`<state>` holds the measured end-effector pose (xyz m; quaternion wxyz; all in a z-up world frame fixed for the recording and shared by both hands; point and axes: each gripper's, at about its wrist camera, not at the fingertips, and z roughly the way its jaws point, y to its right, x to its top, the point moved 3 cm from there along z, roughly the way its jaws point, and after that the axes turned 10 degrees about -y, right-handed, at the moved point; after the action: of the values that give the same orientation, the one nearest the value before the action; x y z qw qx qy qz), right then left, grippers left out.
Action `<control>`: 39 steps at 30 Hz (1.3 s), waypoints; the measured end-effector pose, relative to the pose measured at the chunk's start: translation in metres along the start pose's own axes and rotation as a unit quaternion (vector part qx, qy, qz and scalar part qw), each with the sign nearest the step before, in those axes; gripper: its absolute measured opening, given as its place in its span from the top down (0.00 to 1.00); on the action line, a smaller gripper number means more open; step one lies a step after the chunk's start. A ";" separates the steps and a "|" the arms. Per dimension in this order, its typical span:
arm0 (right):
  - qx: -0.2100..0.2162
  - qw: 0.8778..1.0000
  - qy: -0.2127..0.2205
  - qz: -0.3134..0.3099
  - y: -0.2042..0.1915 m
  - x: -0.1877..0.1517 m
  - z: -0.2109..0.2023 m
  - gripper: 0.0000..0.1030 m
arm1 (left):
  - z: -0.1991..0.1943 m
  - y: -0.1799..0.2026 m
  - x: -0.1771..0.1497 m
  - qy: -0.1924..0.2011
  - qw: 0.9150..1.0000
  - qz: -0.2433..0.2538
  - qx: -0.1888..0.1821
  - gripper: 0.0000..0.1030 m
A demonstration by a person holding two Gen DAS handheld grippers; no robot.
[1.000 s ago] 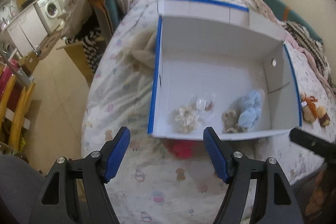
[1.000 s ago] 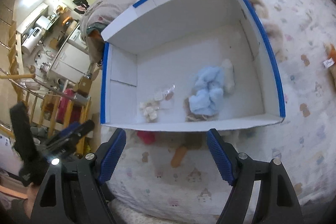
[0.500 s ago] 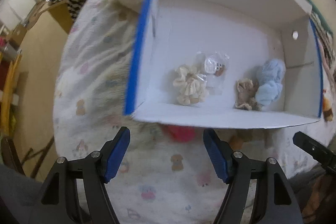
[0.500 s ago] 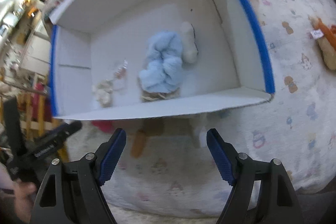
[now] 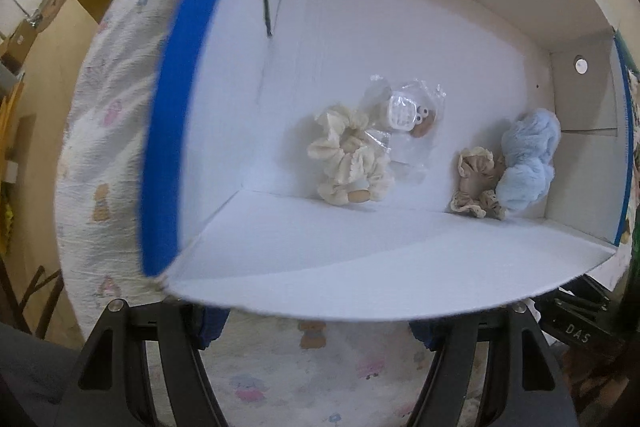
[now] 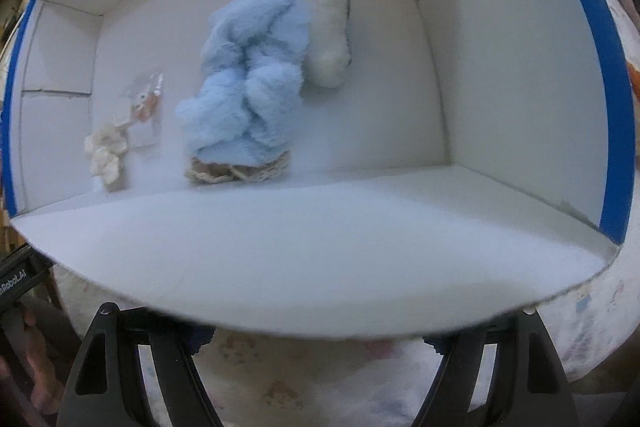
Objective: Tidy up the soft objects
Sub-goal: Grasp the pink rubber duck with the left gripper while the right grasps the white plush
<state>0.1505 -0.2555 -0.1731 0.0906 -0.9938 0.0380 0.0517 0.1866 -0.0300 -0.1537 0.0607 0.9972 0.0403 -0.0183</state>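
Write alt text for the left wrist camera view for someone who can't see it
A white cardboard box with blue-taped edges fills the view, holding a cream scrunchie, a clear plastic packet, a beige scrunchie and a fluffy light-blue scrunchie. The left gripper is open just below the box's near wall, over a printed bedsheet.

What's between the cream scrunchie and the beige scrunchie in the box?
Left wrist view: the corner of a clear plastic packet reaches partway in from beside the cream scrunchie; the rest, up to the beige scrunchie, is bare white box floor.
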 end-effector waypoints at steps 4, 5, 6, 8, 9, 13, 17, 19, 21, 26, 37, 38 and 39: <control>0.014 1.000 0.001 0.015 0.005 0.005 0.008 0.19 | 0.009 0.008 0.001 0.008 1.000 0.016 0.024 0.32; 0.018 1.000 0.000 0.018 0.005 0.006 0.010 0.19 | 0.014 0.012 0.002 0.001 0.999 0.023 0.028 0.32; 0.018 1.000 0.001 0.017 0.004 0.008 0.011 0.22 | 0.016 0.013 0.003 -0.001 0.999 0.024 0.030 0.32; 0.012 1.000 0.002 0.011 0.003 0.010 0.010 0.25 | 0.019 0.015 0.006 0.000 0.999 0.020 0.033 0.32; 0.011 1.000 0.003 0.008 0.002 0.011 0.009 0.35 | 0.021 0.015 0.007 -0.002 0.999 0.020 0.033 0.32; 0.011 1.000 0.001 0.004 -0.003 0.011 0.010 0.66 | 0.028 0.007 0.011 -0.022 0.999 0.016 0.020 0.44; 0.015 1.000 0.006 -0.007 -0.008 0.008 0.005 0.78 | 0.028 0.004 0.010 -0.025 0.999 0.019 0.015 0.64; 0.011 1.000 0.016 -0.013 -0.009 0.010 0.004 0.78 | 0.028 0.002 0.010 -0.023 1.000 0.013 0.013 0.64; 0.016 1.000 0.018 -0.018 -0.014 0.008 0.002 0.78 | 0.026 -0.001 0.010 -0.022 1.000 0.011 0.016 0.64; 0.022 0.999 0.020 -0.021 -0.021 0.004 -0.002 0.78 | 0.017 -0.011 0.004 -0.013 0.999 0.002 0.032 0.64; 0.024 0.999 0.027 -0.040 -0.027 -0.012 -0.005 0.79 | -0.003 -0.033 -0.022 0.000 0.999 -0.002 0.049 0.64; 0.017 0.998 0.028 -0.044 -0.029 -0.013 -0.003 0.78 | -0.009 -0.034 -0.028 0.007 0.999 -0.003 0.044 0.64; 0.013 0.998 0.028 -0.046 -0.031 -0.012 0.000 0.78 | -0.014 -0.034 -0.031 0.013 0.999 -0.003 0.041 0.64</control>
<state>0.1408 -0.2242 -0.1660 0.1046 -0.9943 -0.0049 0.0189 0.1528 0.0033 -0.1426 0.0191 0.9989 0.0429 -0.0073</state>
